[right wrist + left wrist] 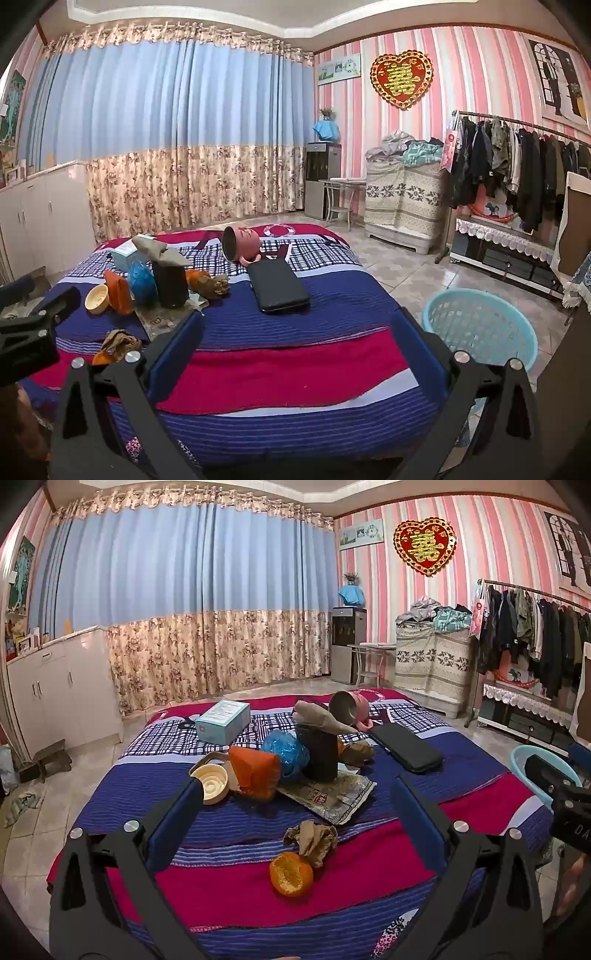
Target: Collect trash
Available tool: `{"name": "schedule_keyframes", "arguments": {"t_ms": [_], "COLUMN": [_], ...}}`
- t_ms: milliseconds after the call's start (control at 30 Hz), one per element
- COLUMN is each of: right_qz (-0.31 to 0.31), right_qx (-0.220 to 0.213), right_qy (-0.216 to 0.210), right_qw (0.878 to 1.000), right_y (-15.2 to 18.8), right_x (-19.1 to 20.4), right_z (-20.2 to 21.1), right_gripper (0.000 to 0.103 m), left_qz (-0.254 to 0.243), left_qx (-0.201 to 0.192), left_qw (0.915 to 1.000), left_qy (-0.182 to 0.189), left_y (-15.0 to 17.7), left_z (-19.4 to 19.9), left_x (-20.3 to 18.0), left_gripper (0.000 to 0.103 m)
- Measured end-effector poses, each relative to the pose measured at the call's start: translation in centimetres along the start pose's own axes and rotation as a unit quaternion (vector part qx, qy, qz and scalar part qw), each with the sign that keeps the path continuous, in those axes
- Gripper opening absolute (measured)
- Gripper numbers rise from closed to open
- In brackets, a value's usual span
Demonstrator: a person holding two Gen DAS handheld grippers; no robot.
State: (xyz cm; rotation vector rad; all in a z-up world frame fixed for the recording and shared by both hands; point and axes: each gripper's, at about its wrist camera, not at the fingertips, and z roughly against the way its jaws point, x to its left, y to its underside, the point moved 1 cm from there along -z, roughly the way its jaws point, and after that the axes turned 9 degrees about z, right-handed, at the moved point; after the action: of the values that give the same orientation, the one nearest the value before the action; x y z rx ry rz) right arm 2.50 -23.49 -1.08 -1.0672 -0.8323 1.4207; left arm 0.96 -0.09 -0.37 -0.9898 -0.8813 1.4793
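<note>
Low table covered by a striped blue, crimson and white woven cloth (369,853), extending ahead of and beneath both sets of jaws. Round pale-blue perforated plastic basket (480,328) on the tiled floor, just beyond the right jaw of the right gripper (297,325), whose 2 blue-padded jaws stand wide apart and hold nothing. Left gripper (293,794): 2 jaws likewise spread wide, empty. Flat black rectangular case (406,747), ahead of the left gripper's right jaw. Dark cylindrical container (320,755), upright ahead between the left gripper's jaws, on a flattened printed wrapper (332,794). Orange folded packet (255,771) and cream round plastic lid (212,782), near the left jaw tip; whether the lid touches it cannot be told. Crumpled brown paper (314,840), between the jaws, touching a hollowed orange peel half (290,873) nearer the camera.
</note>
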Motion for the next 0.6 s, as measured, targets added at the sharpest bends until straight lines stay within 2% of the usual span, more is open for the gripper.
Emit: {"name": "schedule_keyframes", "arguments": {"t_ms": [600], "right_qz": [-0.003], "right_qx": [-0.017], "right_qy": [0.011], "right_qw": [1.000], "right_y": [-0.5], "right_x": [-0.9], "right_z": [0.9], "right_gripper": [0.099], "left_qz": [-0.004], "left_qx": [-0.013], "left_qw": [0.9999], "left_qy": [0.005], "left_y": [0.4], "left_z": [0.5], "left_x": [-0.5], "left_gripper": [0.098]}}
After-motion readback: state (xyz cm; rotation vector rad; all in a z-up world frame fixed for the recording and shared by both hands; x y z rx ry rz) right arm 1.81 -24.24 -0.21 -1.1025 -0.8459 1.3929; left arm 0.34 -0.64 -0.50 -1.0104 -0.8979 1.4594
